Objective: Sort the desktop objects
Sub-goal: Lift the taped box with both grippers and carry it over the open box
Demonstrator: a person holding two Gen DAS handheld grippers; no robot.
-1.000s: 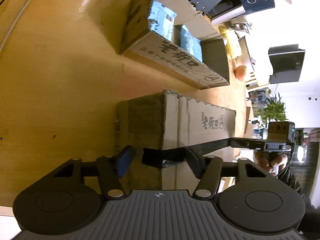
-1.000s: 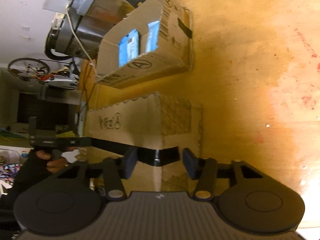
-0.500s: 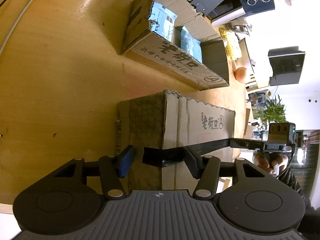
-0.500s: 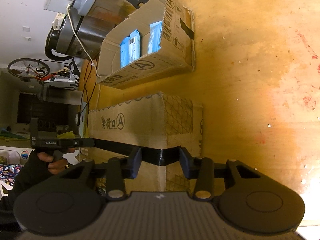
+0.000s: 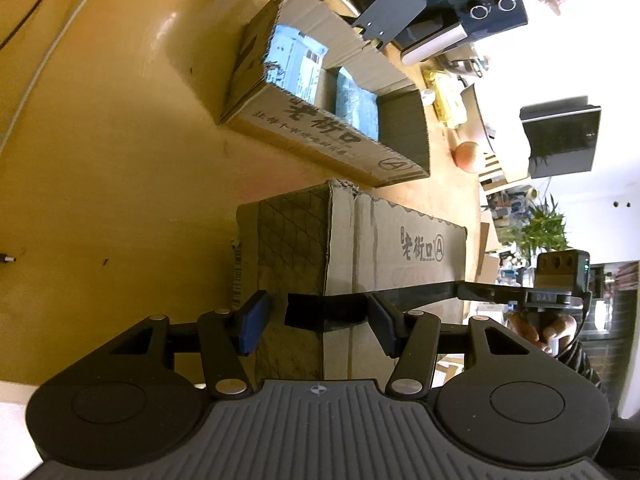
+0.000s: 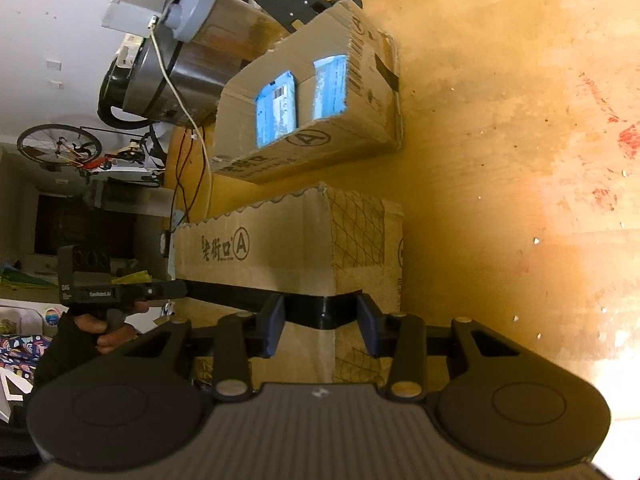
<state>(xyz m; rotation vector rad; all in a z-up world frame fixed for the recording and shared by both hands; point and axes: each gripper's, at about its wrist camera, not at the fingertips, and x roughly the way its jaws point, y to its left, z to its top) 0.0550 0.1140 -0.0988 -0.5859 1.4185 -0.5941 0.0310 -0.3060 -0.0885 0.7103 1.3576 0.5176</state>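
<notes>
Both the left gripper (image 5: 316, 322) and right gripper (image 6: 322, 330) have jaws closed on the cardboard box's (image 5: 360, 248) corners, which may slip out if one hand lags.

Closed cardboard box (image 5: 396, 248) on wooden table; open box (image 5: 320, 136) just beyond, blue packets (image 5: 294, 62) inside.

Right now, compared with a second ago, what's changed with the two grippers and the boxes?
The left gripper and right gripper both narrowed their jaws onto the closed cardboard box at its black-taped edge. It seems to have risen slightly with them. The open box and the table stayed as they were.
</notes>
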